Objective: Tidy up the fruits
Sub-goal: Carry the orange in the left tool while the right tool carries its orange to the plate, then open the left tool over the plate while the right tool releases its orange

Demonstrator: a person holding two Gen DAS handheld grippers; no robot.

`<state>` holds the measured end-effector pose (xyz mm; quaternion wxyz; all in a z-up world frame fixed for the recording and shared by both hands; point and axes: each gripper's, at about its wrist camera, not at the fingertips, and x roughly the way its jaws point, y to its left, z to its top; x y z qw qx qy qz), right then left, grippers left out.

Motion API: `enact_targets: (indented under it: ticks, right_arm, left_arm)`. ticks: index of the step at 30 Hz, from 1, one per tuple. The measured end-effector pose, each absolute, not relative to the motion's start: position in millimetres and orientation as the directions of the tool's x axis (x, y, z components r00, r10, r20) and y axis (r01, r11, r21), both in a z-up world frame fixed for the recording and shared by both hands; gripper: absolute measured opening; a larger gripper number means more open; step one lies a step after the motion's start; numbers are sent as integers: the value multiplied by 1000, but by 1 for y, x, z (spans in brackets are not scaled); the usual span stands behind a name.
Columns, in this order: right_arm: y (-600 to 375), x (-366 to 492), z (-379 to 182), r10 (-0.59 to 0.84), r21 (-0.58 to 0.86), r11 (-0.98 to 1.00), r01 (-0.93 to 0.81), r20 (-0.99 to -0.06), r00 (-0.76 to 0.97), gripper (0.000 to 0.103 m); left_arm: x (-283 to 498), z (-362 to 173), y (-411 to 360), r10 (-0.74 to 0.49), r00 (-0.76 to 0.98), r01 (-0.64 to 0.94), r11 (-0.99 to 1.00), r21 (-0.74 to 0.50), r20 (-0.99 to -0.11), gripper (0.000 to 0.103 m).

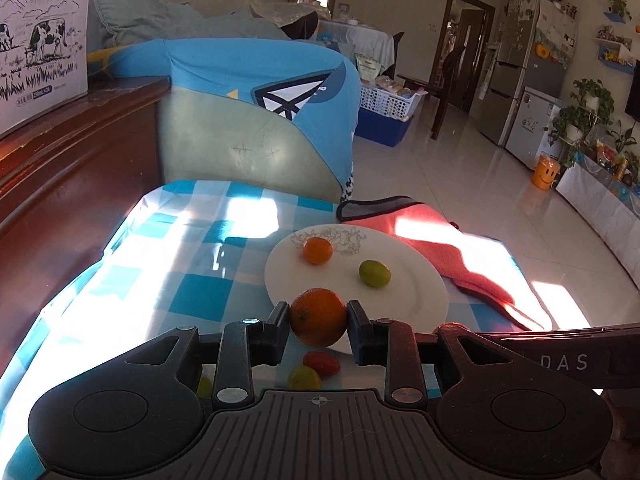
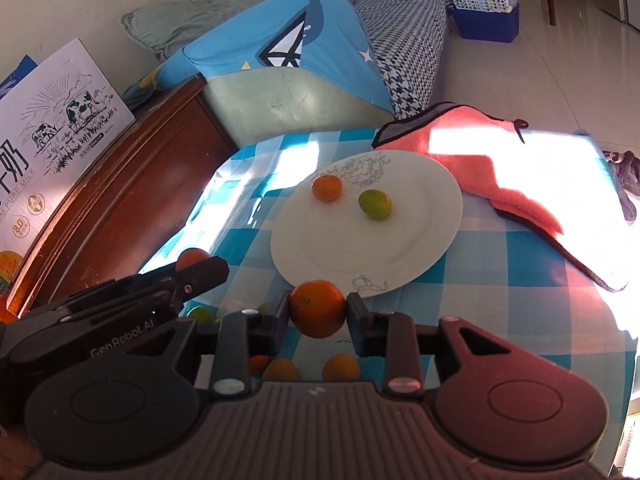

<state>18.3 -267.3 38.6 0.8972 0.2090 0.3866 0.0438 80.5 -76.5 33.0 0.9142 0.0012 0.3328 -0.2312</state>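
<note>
A white plate [image 1: 416, 300] [image 2: 420, 240] sits on the blue checked tablecloth and holds a small orange fruit [image 1: 317, 251] [image 2: 327, 187] and a green fruit [image 1: 374, 273] [image 2: 375, 204]. My left gripper [image 1: 319, 318] is shut on an orange [image 1: 318, 316] at the plate's near rim. My right gripper [image 2: 318, 314] is shut on another orange [image 2: 318, 314] just before the plate's near edge. The left gripper also shows in the right wrist view [image 2: 192, 264], low at the left. Loose fruits lie under the grippers: a red one [image 1: 321, 363], a yellow one [image 1: 304, 377], several orange ones [image 2: 341, 367].
A pink cloth [image 1: 440, 248] [image 2: 480, 160] lies on the table right of the plate. A sofa arm with a blue cover [image 1: 248, 100] stands beyond the table. A wooden cabinet [image 1: 72, 184] with a milk carton box [image 2: 52, 128] is at the left.
</note>
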Motion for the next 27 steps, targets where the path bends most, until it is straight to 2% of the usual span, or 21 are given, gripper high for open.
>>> enact_targets:
  ticks: [13,27]
  right_arm:
    - [-285,56,27,226,417,898,139,-710,667,31]
    - [-292,92,6,217,397,903,163,-749,626,31]
  left_arm:
    - [122,14,-97,-445,599,465,870,-164,-665,28]
    - [150,-6,-119,-454,570,492,856,-157,-685,28]
